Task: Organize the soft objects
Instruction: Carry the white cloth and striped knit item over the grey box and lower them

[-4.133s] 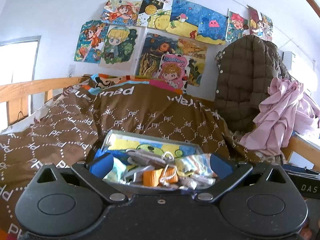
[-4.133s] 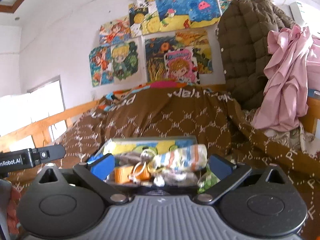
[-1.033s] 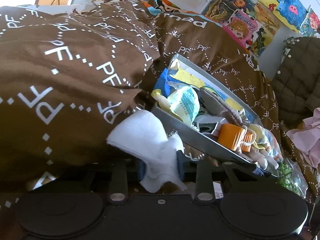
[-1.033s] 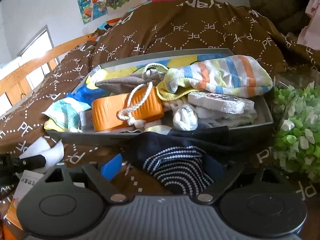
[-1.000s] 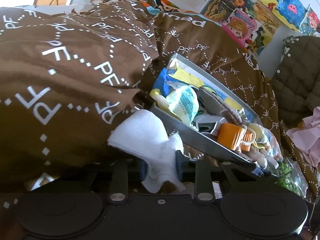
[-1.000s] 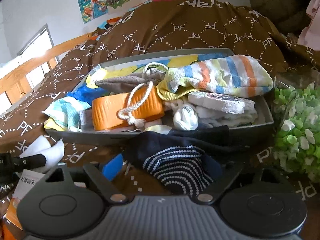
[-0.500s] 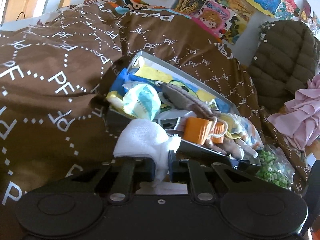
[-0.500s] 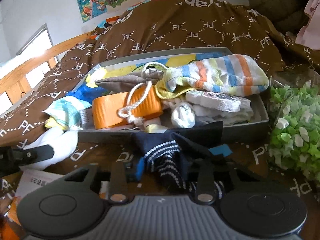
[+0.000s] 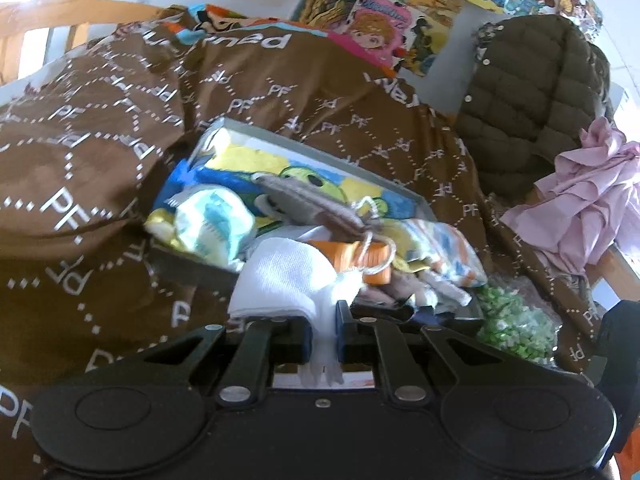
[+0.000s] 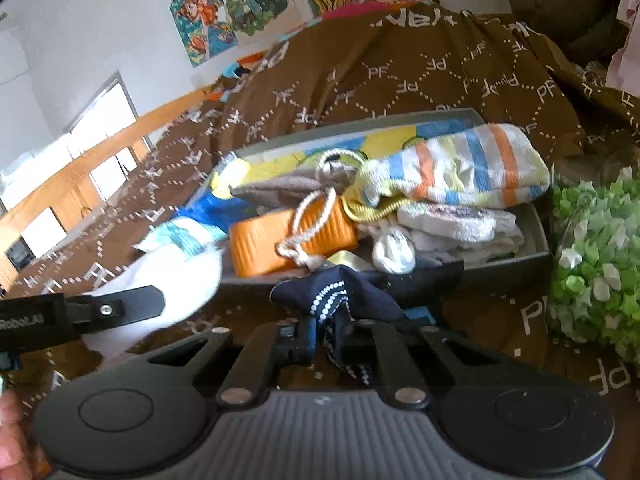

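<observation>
Bedroom corner with a quilt-covered bed under a wall of cartoon pictures.

A brown quilt [image 9: 280, 92] printed with white dotted diamonds and "PF" letters lies heaped over the bed. A pale wooden bed rail [image 10: 100, 160] runs along its far side, with bright daylight coming through a window [image 10: 100, 120] behind it. The white wall [image 10: 100, 32] carries a cluster of colourful cartoon posters [image 9: 380, 36]. At the bed's other end an olive quilted jacket [image 9: 532, 96] hangs upright, and a crumpled pink garment [image 9: 588, 208] hangs just beside it.
</observation>
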The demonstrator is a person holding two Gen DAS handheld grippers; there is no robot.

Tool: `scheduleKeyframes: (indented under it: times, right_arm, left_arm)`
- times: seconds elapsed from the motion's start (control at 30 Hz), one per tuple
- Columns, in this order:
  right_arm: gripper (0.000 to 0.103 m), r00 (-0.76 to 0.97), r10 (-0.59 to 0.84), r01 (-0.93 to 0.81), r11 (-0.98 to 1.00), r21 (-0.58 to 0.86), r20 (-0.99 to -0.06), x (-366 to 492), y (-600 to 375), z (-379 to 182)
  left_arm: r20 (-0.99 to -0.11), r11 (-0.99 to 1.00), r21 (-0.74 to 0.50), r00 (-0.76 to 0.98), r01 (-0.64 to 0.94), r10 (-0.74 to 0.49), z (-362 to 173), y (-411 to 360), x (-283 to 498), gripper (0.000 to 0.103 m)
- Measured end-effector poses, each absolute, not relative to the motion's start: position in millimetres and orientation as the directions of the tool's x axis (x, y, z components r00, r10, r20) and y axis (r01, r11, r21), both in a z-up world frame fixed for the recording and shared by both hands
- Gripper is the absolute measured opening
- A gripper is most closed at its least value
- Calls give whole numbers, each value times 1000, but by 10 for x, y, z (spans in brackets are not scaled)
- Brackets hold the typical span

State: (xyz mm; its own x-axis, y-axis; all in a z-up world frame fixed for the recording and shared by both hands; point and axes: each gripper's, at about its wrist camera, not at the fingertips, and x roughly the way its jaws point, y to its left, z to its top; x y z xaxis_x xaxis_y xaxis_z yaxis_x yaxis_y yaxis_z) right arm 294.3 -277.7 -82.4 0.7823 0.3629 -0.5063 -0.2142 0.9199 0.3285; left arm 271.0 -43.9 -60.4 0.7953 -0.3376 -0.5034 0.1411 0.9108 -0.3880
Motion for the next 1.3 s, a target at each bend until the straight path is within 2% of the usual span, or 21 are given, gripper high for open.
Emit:
scheduleKeyframes:
  times: [0.33,0.6,0.83,1.1,1.3]
  right_arm:
    - [9,863,407,-285,881,378,-300,2961,-2993,-409]
    - [9,918,381,-305,856,419,-111,3290,-3245,-179]
    - [9,939,335,-258,840,478,-81,3615,-3549,-305]
    - [11,928,354,-235,801,550,-119,3804,-3653,-486]
    - [14,906,372,-203,799,565,-200,3926,-3593,-587]
  left_arm:
    - [-435,910,-357,825,211,-362,-280,-659,2978,12]
    - [-370,902,-343,846,261,-385,-147,-897,3453,12]
    - [-381,900,-327,831,289,-405,-263,-1071,3819,12]
    - [-437,894,-364,800,261,-411,-539,-1157,3982,13]
    - [-478,902,-356,781,246,-402,-633,-1167,3993,14]
